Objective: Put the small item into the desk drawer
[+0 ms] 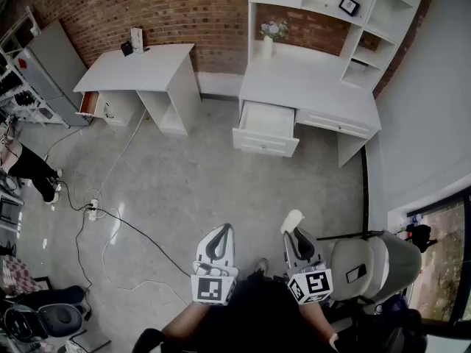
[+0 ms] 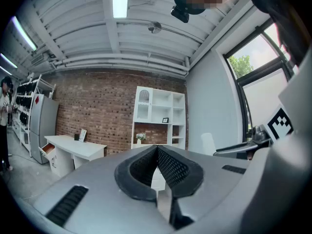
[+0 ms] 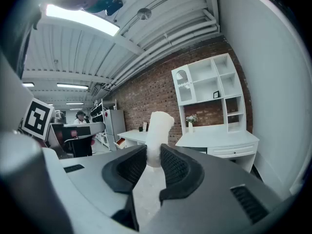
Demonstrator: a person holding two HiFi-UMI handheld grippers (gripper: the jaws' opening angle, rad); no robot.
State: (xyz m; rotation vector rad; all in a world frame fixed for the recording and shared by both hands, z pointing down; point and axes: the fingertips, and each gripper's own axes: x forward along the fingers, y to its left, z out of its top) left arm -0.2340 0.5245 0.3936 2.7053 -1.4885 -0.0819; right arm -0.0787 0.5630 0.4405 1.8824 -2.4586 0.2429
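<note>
Evidently the right hand-held gripper (image 3: 152,159) clamps the white item (image 3: 158,128) by its lower end, the rest poking beyond the jaws. It looks light and softish, so a gentle pinch should do.

White desk (image 1: 309,87) with flower vase (image 1: 267,46)

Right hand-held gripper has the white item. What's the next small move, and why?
Probably step forward toward the desk. The right hand-held gripper is shut on the small white item, while the open white drawer lies ahead across the floor, seemingly out of reach from here.
</note>
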